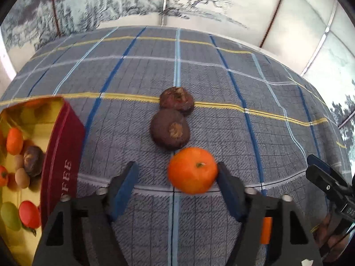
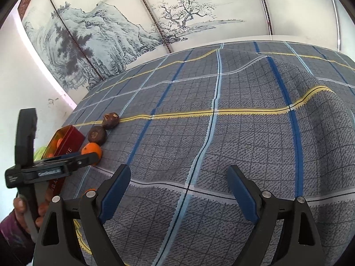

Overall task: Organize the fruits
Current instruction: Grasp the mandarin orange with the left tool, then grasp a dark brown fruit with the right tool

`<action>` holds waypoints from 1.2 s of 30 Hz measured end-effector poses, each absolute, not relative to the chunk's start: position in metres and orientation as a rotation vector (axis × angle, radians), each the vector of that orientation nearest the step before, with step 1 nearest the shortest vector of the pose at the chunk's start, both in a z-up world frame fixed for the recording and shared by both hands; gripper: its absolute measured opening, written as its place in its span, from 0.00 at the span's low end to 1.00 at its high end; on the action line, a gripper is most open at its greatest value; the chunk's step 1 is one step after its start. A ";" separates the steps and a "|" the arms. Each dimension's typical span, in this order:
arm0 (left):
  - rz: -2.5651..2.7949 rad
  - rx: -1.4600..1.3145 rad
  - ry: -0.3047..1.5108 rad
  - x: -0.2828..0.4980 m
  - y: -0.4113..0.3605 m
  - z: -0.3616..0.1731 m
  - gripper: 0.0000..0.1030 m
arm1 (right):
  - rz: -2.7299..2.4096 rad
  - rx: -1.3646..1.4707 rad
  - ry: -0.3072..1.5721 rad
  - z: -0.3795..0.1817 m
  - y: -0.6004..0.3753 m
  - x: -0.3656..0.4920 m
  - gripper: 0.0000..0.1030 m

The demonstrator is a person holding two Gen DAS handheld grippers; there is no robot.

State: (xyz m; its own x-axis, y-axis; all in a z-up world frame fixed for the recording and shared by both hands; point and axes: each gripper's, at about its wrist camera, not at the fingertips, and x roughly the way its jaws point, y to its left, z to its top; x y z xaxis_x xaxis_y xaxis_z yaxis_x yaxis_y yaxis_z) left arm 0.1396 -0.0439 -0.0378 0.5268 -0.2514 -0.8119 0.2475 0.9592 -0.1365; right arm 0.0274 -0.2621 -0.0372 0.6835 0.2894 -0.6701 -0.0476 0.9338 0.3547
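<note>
Beside the red tin [image 1: 64, 155], the left tool [image 1: 177, 177] is reaching around an orange [image 1: 192, 170] on the tabletop [image 1: 221, 77].

Just right of the red tin, three loose fruits are lying in a line running away from the camera: the orange nearest, a dark brown fruit [image 1: 169, 130] touching it behind, and a second brown fruit [image 1: 176, 100] beyond that. The left tool's jaws are standing wide apart, the right finger [image 1: 228, 190] touching the orange's side and the left one well clear, so nothing is being gripped yet; the approach seems aimed at lifting the orange into the tin, which is already holding oranges, a brown fruit and others. Well away from the tin, the right tool [image 2: 179, 190] is hovering spread wide and empty over bare plaid cloth [image 2: 221, 133], apparently waiting its turn.
</note>
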 end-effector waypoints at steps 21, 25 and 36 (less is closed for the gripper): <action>-0.326 -0.030 0.866 0.085 -0.016 -0.042 0.36 | 0.298 0.326 0.861 -0.027 -0.239 0.052 0.76; -0.307 -0.092 0.864 0.086 -0.004 -0.043 0.36 | 0.448 0.274 0.917 -0.009 -0.186 0.080 0.65; -0.322 -0.117 0.862 0.087 0.001 -0.042 0.37 | 0.540 0.131 1.063 -0.022 -0.082 0.142 0.63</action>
State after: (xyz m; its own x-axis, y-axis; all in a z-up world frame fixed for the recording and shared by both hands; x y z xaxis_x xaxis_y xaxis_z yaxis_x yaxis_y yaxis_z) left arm 0.0867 0.0006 -0.0417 0.6064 -0.3246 -0.7259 0.2310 0.9454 -0.2299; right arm 0.1418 -0.0824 -0.0222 0.3708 0.4809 -0.7945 -0.3579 0.8634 0.3556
